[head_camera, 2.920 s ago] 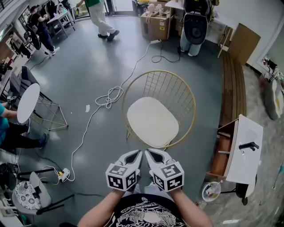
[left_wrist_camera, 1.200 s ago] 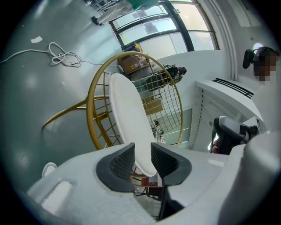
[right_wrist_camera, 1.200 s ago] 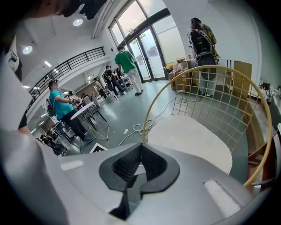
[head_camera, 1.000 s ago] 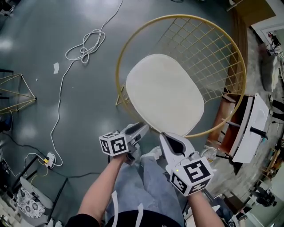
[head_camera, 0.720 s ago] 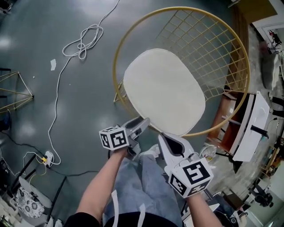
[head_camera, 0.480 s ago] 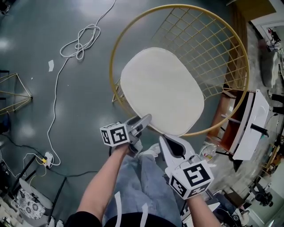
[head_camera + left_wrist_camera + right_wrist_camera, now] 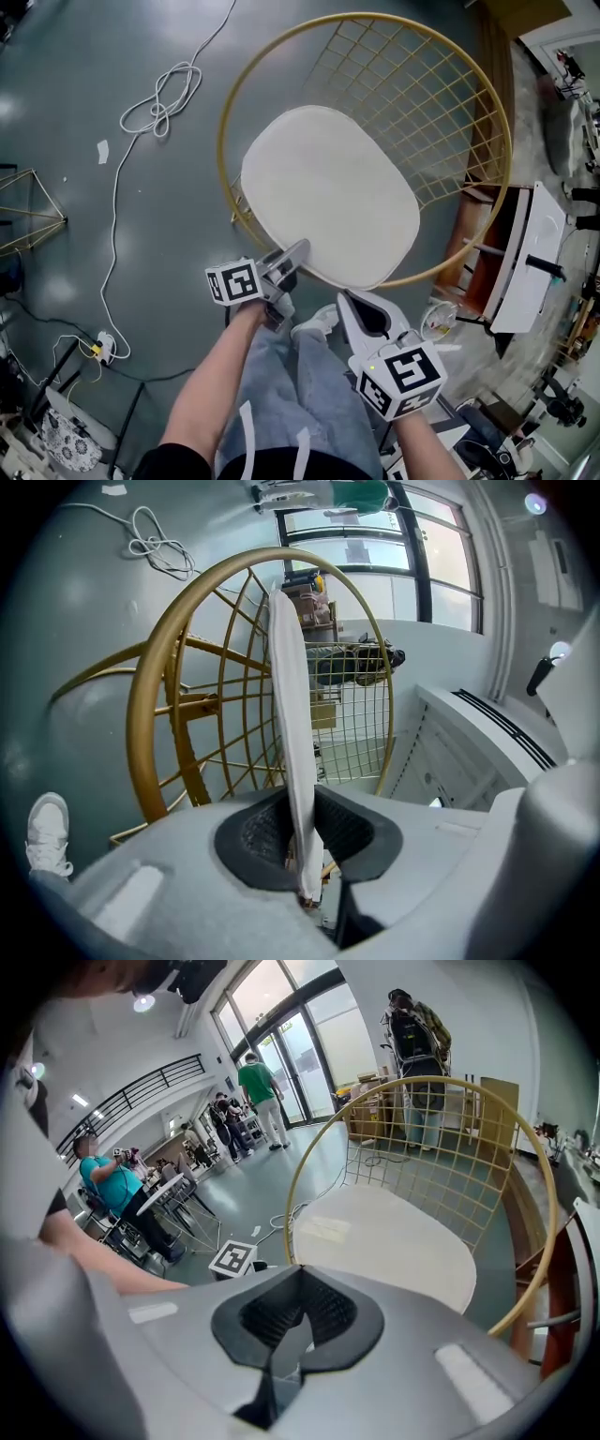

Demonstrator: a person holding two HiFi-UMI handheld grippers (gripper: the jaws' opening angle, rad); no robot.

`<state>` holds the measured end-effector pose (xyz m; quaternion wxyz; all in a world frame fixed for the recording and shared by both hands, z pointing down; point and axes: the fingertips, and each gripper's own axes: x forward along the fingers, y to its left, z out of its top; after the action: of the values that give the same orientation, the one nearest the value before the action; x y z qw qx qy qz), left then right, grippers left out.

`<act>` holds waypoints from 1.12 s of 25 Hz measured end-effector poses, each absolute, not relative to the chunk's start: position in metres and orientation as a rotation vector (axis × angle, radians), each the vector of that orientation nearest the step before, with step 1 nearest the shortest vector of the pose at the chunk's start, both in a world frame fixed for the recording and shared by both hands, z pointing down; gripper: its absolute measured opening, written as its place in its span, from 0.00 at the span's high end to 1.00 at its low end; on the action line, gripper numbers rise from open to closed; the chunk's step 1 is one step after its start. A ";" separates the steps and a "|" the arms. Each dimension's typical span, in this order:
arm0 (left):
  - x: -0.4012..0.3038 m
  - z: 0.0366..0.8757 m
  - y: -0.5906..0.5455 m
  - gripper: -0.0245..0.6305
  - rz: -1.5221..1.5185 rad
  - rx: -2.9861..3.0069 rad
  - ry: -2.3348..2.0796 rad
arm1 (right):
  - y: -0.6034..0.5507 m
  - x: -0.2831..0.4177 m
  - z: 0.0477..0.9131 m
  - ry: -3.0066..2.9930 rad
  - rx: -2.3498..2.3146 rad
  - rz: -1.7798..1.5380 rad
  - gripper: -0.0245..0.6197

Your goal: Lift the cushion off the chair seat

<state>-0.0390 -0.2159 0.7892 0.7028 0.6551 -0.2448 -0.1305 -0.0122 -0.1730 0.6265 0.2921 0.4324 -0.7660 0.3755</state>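
Jaws of my left gripper (image 7: 298, 249) have just closed, pinching the near edge of the cushion (image 7: 328, 192) lying on the chair (image 7: 226, 122), so I judge lifting can begin; my right gripper (image 7: 349, 298) hangs pressed together, empty.

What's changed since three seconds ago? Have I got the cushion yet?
The left gripper moved to the near edge of the white oval cushion, and its jaws have just been closing onto that edge. The right gripper stays shut and empty, short of the cushion, which still lies flat on the gold wire chair.
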 end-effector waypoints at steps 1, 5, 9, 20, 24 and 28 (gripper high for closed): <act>-0.039 0.788 -0.216 0.88 -0.297 1.459 -0.534 | -0.172 -0.012 0.629 -2.037 1.151 0.997 0.96; -0.044 0.783 -0.207 0.89 -0.279 1.452 -0.535 | -0.166 -0.009 0.625 -2.027 1.151 0.979 0.96; -0.034 0.751 -0.220 0.89 -0.315 1.478 -0.505 | -0.180 0.006 0.601 -2.035 1.201 0.920 0.96; -0.033 0.696 -0.233 0.89 -0.291 1.539 -0.508 | -0.185 0.020 0.567 -2.026 1.311 0.880 0.96; -0.040 0.680 -0.237 0.89 -0.259 1.561 -0.535 | -0.188 0.022 0.555 -2.036 1.356 0.870 0.96; -0.044 0.661 -0.233 0.89 -0.218 1.599 -0.553 | -0.186 0.027 0.546 -2.050 1.404 0.872 0.96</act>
<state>-0.0436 -0.2328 0.6609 0.6578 0.7060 -0.2440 -0.0964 0.0272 -0.1855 0.5457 0.2513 0.5161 -0.7535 0.3206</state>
